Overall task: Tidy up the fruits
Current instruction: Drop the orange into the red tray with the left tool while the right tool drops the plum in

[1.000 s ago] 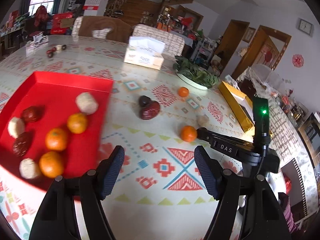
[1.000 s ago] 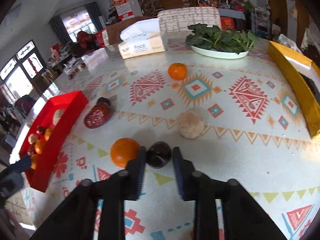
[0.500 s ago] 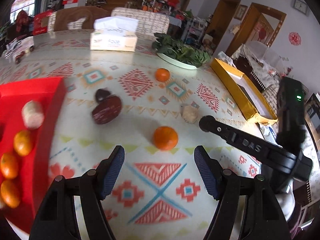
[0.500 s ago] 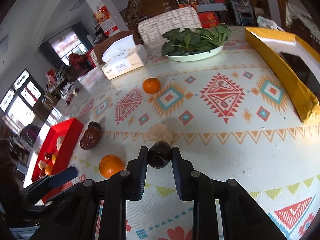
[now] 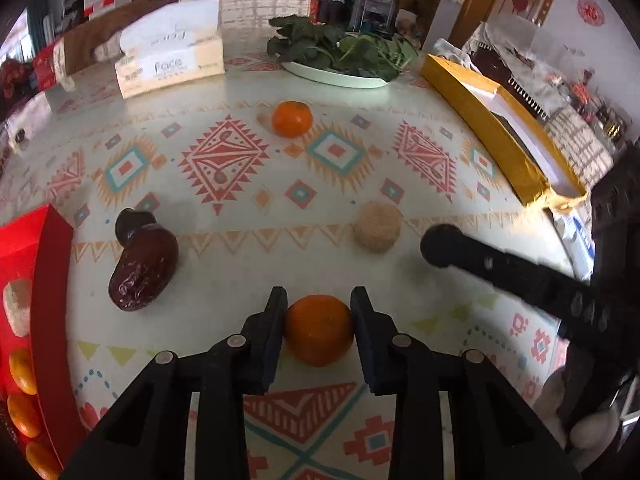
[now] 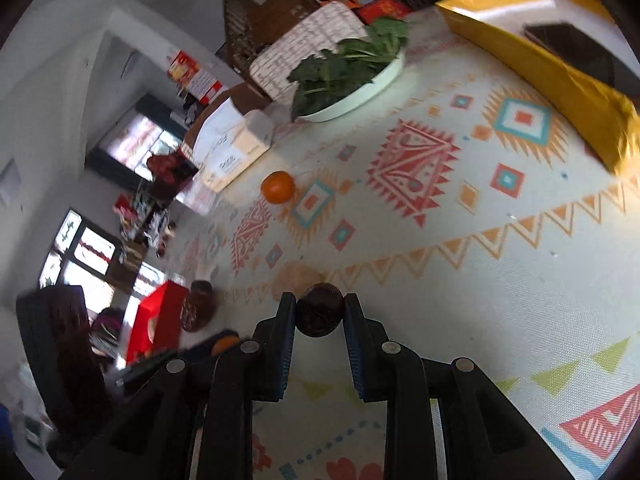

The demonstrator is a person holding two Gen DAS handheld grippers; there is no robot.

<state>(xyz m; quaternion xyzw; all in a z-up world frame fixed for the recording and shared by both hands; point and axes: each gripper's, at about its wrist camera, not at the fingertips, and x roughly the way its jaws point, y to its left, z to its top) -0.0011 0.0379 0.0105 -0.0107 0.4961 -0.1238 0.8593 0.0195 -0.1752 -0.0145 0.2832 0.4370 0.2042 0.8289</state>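
An orange [image 5: 319, 330] sat on the patterned desk [image 5: 224, 248] between the two fingers of the left gripper [image 5: 319, 322], which had narrowed until each pad lay against a side of the fruit. The landmark here was the red tray [image 5: 48, 280] at the desk's left edge. Just to the right of the tray lay a large wrinkled red date [image 5: 143, 266], touching a smaller dark fruit [image 5: 130, 226] behind it. Farther right of the tray, beyond the gripped orange, rested a pale round fruit [image 5: 377, 227], and farther back from the tray sat a second orange [image 5: 291, 118]. Inside the tray a pale fruit [image 5: 16, 306] and several oranges [image 5: 22, 372] showed along its near wall. Well beyond the tray, at the far side of the desk, stood a tissue box [image 5: 170, 60] and a white plate of leafy greens [image 5: 340, 50], with a yellow box [image 5: 500, 132] far off to the right of the tray.

The right gripper [image 6: 320, 314] was closed on a small dark round fruit [image 6: 319, 314], pinched between its pads, and its view was tilted and blurred. Whether that fruit was clear of the desk could not be told. In that view the tray [image 6: 150, 320] appeared to the left, with the large date [image 6: 197, 310] beside it.
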